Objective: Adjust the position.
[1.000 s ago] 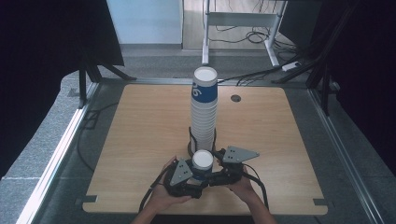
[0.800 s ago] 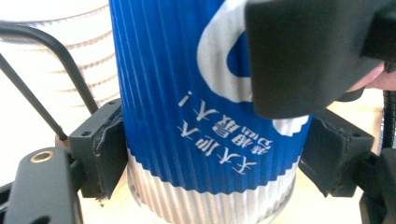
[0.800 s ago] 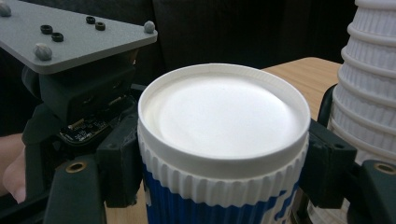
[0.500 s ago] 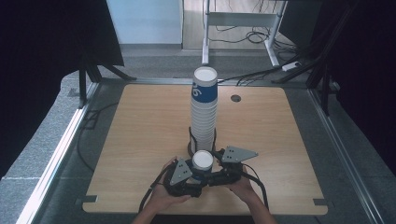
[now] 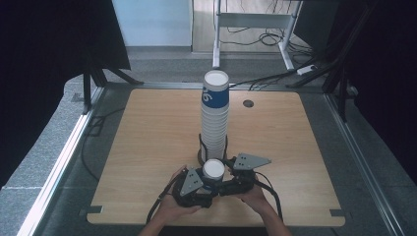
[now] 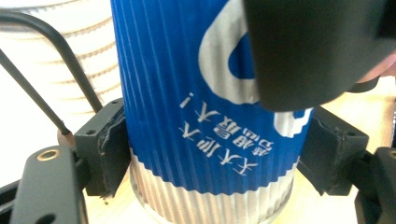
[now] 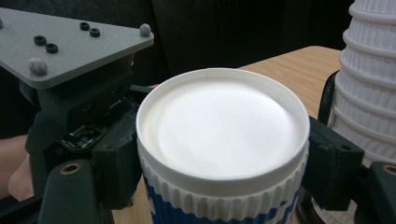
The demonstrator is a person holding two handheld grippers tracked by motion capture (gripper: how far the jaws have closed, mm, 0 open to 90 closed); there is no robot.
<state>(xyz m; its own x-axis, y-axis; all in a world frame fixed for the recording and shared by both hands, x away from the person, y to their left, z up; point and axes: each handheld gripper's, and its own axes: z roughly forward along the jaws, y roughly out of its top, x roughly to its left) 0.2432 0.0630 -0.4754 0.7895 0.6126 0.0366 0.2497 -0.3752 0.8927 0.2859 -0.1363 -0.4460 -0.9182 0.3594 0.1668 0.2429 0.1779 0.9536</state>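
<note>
A blue ribbed paper cup [image 5: 214, 169] stands upside down on the table near the front edge, its white base [image 7: 219, 126] facing up. My left gripper [image 6: 210, 158] is shut on its lower blue wall [image 6: 205, 116]. Its jaws have just been closing with the cup between them, and both pads now press on it. My right gripper [image 7: 224, 158] is shut on the same cup just under its white base. In the high view the left gripper [image 5: 209, 184] and the right gripper [image 5: 220, 180] meet at the cup from either side, each held by a hand.
Right behind the cup rises a tall stack of upturned cups [image 5: 215, 118] in a black wire holder [image 5: 201, 147], also close by in the gripper views [image 6: 56, 60] [image 7: 369, 70]. The wooden table [image 5: 147, 137] has a round cable hole [image 5: 248, 103] at the back.
</note>
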